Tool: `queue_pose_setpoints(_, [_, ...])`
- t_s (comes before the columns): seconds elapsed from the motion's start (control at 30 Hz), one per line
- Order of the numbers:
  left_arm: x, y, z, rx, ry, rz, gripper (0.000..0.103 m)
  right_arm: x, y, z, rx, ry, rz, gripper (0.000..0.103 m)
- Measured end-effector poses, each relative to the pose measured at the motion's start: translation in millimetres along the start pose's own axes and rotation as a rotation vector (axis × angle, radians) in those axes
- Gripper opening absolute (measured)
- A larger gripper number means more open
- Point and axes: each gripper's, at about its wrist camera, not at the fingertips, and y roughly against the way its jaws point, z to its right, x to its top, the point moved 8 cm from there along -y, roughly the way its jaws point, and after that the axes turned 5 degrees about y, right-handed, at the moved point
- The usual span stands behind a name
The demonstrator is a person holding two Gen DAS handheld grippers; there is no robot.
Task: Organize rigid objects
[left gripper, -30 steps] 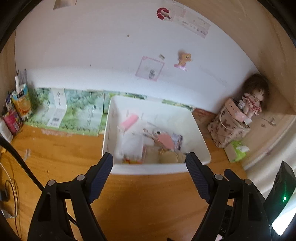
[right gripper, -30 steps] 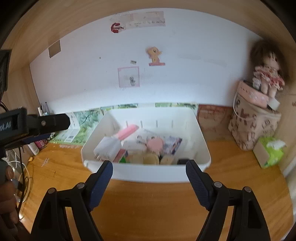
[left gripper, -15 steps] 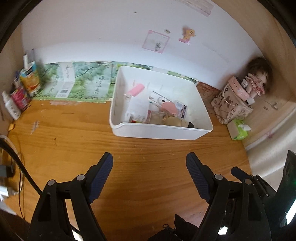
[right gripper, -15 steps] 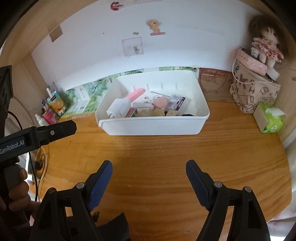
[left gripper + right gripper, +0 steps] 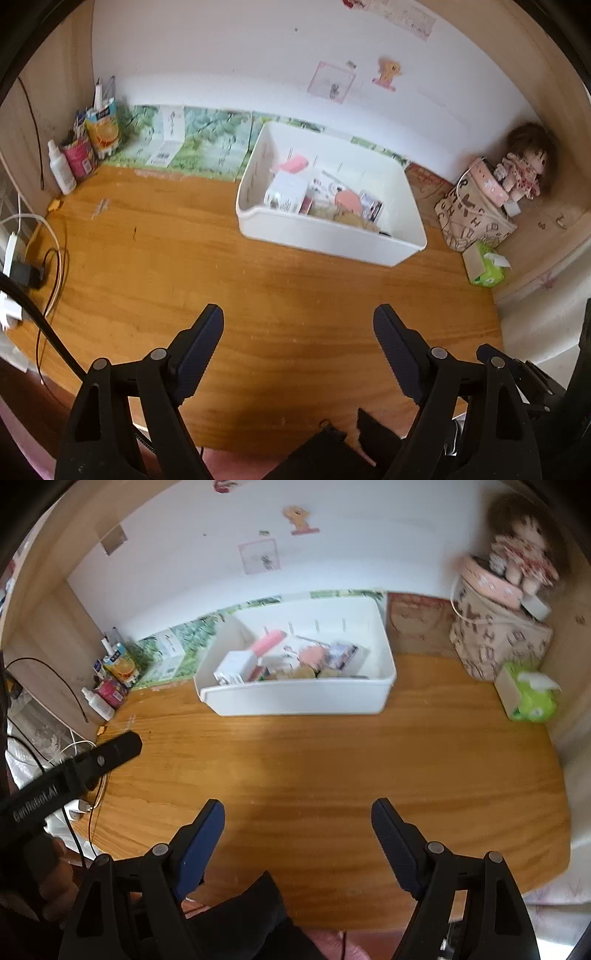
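Note:
A white plastic bin [image 5: 325, 236] stands at the back of the wooden desk [image 5: 184, 266], filled with small items: a white box [image 5: 286, 190], a pink bar [image 5: 295, 162], a pink round piece [image 5: 347, 199] and several others. My left gripper [image 5: 297, 314] hangs over bare wood well in front of the bin, its jaws opening with nothing between them. My right gripper [image 5: 298, 805] is open and empty too, over the near part of the desk [image 5: 332, 760] facing the bin [image 5: 295, 699]. The left gripper's finger [image 5: 118, 749] shows at the left of the right wrist view.
A doll [image 5: 524, 166] sits on a patterned bag [image 5: 469, 214] at the back right, with a green tissue pack [image 5: 484, 267] beside it. A juice carton [image 5: 103, 129], a can and a bottle [image 5: 61, 171] stand at the back left. Cables and a charger [image 5: 26, 273] lie at the left edge.
Both grippers have drawn back from the bin toward the desk's near edge and tilted down. The bin now sits farther off, with much more bare wood in front of it.

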Motion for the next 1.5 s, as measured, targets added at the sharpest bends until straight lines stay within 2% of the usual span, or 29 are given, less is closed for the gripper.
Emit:
queue_pose_setpoints(0.17, [-1,5,7,0.025,-0.020,0.044,0.086,-5,2,14,-0.040,-0.016,0.006,0.087])
queue_pose_setpoints(0.23, [1,5,12,0.035,-0.032,0.061,0.092,-1,3,22,-0.055,-0.025,0.016,0.090])
queue_pose_setpoints(0.3, [2,5,17,0.046,-0.049,0.076,0.100,3,5,25,-0.063,-0.023,0.031,0.103])
queue_pose_setpoints(0.47, [4,10,36,0.103,-0.181,0.160,0.102,10,6,22,-0.067,0.013,0.058,0.103])
queue_pose_setpoints(0.63, [14,5,31,0.109,-0.145,0.165,0.102,23,8,30,-0.105,0.021,0.088,0.103])
queue_pose_setpoints(0.87, [28,-3,36,0.120,-0.152,0.188,0.102,40,-2,32,-0.121,0.044,0.089,0.103])
queue_pose_setpoints(1.07, [27,-11,39,0.112,-0.158,0.166,0.102,39,-9,31,-0.115,0.055,0.062,0.103])
queue_pose_setpoints(1.5, [32,-13,44,0.105,-0.174,0.173,0.102,37,-16,33,-0.109,0.045,0.032,0.103])
